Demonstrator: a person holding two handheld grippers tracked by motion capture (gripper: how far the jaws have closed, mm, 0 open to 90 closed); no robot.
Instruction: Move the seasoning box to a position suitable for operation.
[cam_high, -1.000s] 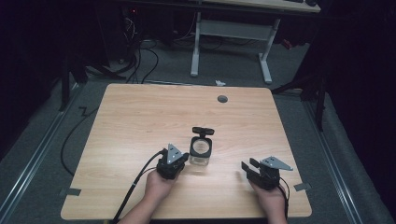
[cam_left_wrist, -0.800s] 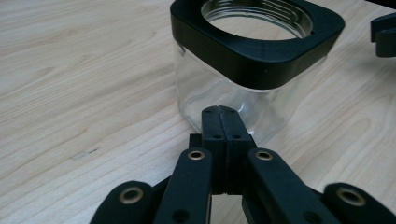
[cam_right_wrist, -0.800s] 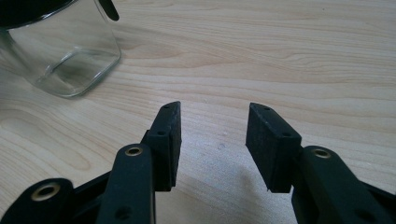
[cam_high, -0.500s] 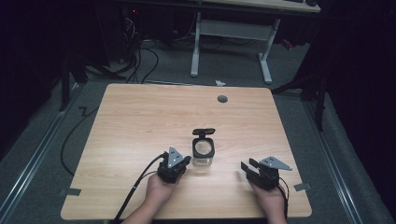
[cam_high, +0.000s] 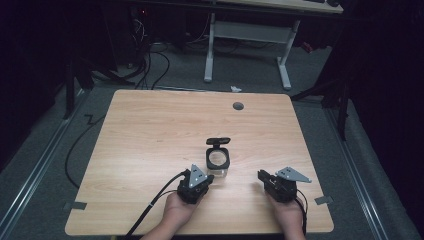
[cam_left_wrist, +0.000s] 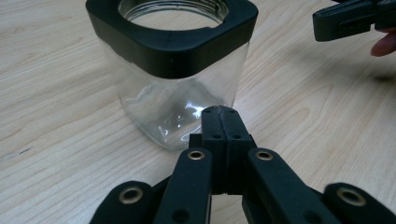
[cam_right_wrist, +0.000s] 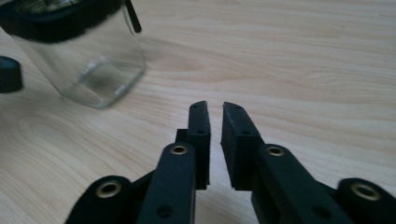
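We see a clear jar (cam_high: 218, 164) with a black rim, mid-frame in the high view, just above our left gripper (cam_high: 198, 183), whose jaws are pressed together on nothing. Our right gripper (cam_high: 266, 178) waits lower right, jaws slightly apart. The jar looks hard, slippery and breakable, so we think the black rim is the best hold.

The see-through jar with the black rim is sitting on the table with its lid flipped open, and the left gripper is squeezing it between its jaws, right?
Not quite. The left gripper isn't squeezing the jar: the left gripper view shows its jaws pressed shut on nothing, just in front of the glass. The rest is right: the jar sits on the table with its lid flipped open.
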